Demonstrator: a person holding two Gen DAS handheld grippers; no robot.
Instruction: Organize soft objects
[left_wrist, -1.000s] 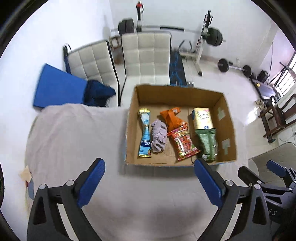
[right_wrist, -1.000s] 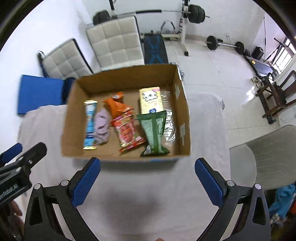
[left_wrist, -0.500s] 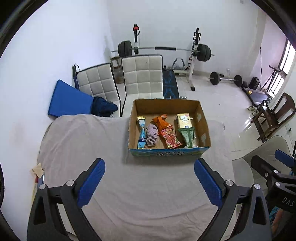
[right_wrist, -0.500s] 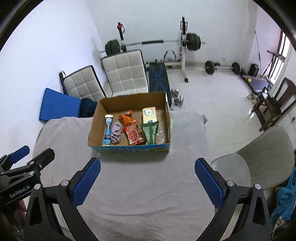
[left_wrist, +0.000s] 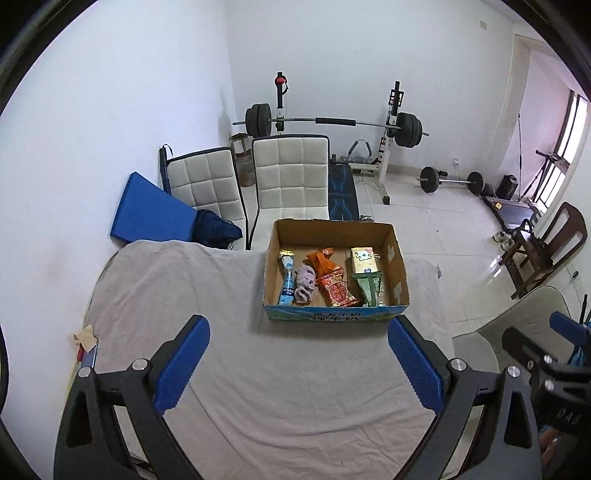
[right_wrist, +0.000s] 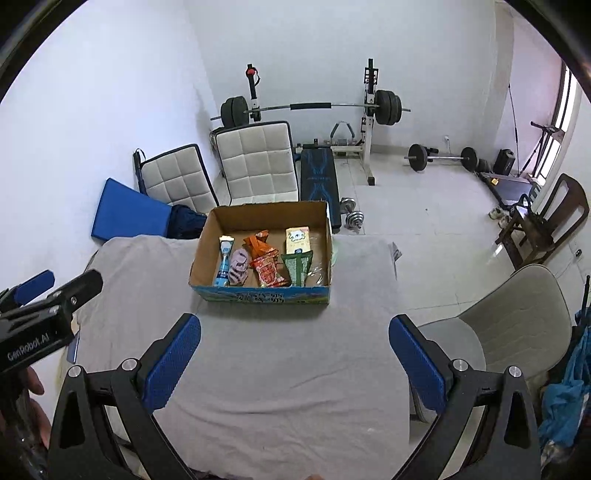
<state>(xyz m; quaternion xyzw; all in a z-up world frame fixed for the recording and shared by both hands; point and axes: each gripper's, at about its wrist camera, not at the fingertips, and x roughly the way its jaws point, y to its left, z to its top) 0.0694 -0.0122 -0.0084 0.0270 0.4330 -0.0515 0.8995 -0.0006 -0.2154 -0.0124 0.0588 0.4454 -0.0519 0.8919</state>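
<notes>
The open brown cardboard box (left_wrist: 334, 273) sits at the far edge of the grey-clothed table (left_wrist: 258, 387), with bare cloth between it and both grippers. Inside lie soft packets — blue tube (left_wrist: 287, 277), lilac cloth (left_wrist: 305, 283), red pouch (left_wrist: 337, 291), green pouch (left_wrist: 367, 287). The left gripper (left_wrist: 297, 365) and right gripper (right_wrist: 294, 360) are spread wide, empty. Only the right view shows dumbbells (right_wrist: 351, 213) behind the box.

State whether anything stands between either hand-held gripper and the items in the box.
Only the near wall of the box does. Bare cloth lies before the left hand-held gripper and right hand-held gripper; the box top is open.
</notes>
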